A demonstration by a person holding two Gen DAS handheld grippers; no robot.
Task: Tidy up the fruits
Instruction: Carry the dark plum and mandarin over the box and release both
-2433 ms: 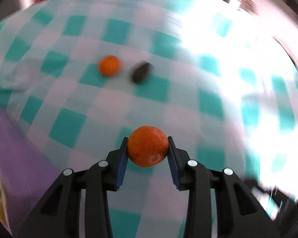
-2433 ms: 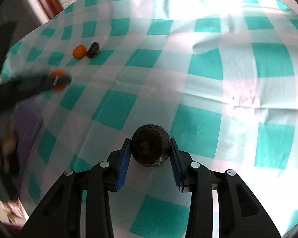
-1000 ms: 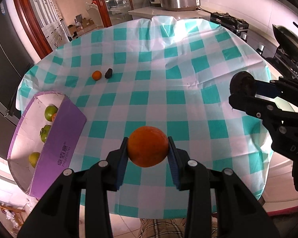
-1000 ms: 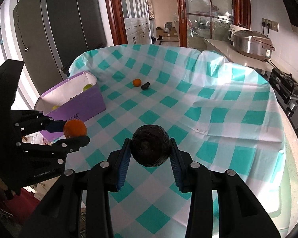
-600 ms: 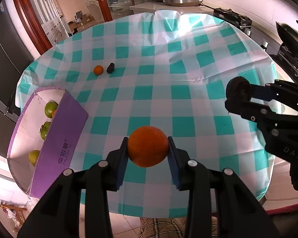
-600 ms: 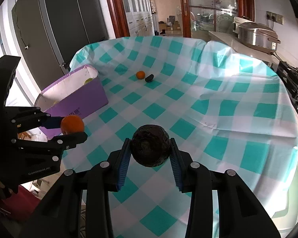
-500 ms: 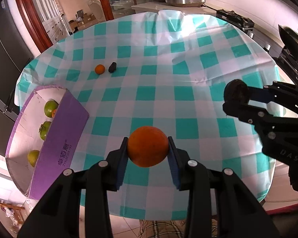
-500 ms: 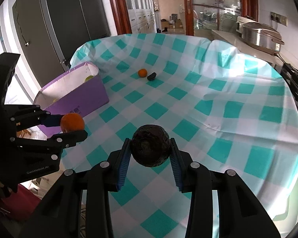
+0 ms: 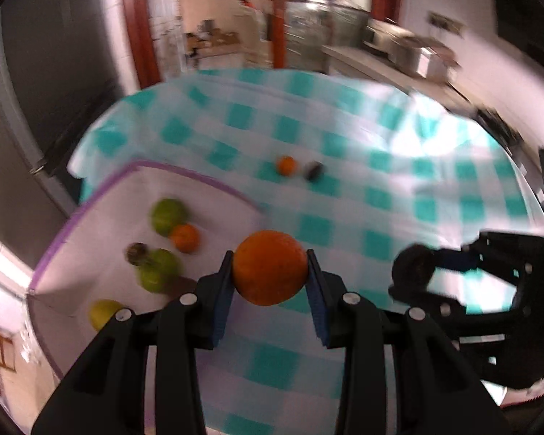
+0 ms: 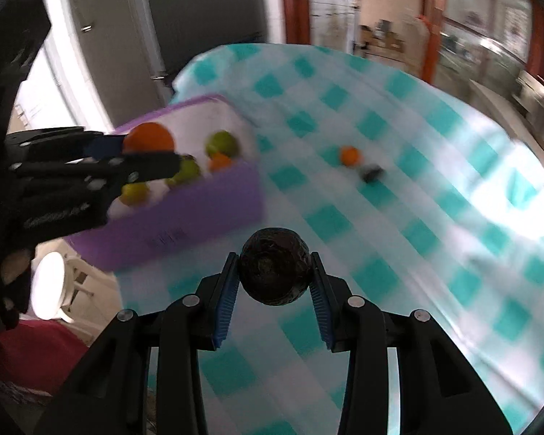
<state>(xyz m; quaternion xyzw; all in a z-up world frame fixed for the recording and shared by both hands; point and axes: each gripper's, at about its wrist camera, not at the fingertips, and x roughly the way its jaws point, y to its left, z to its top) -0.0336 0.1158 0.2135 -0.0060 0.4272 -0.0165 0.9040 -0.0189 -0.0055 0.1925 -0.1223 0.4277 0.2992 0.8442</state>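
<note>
Glossy checked tablecloth [image 9: 344, 145]; matt purple cardboard box [image 10: 185, 224]; rough dark fruit [image 10: 274, 266].

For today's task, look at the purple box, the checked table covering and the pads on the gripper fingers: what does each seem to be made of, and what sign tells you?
Purple box: probably cardboard, matt; thin flat walls, white inside.
Table covering: likely thin plastic or coated cloth; it creases and gives off glare.
Pads: seemingly blue ribbed rubber or plastic, not certain.

The checked table [image 9: 380, 188] bears a purple box [image 10: 185, 224] (fruit inside), orange [image 9: 285, 165], dark fruit [image 9: 313, 171].
</note>
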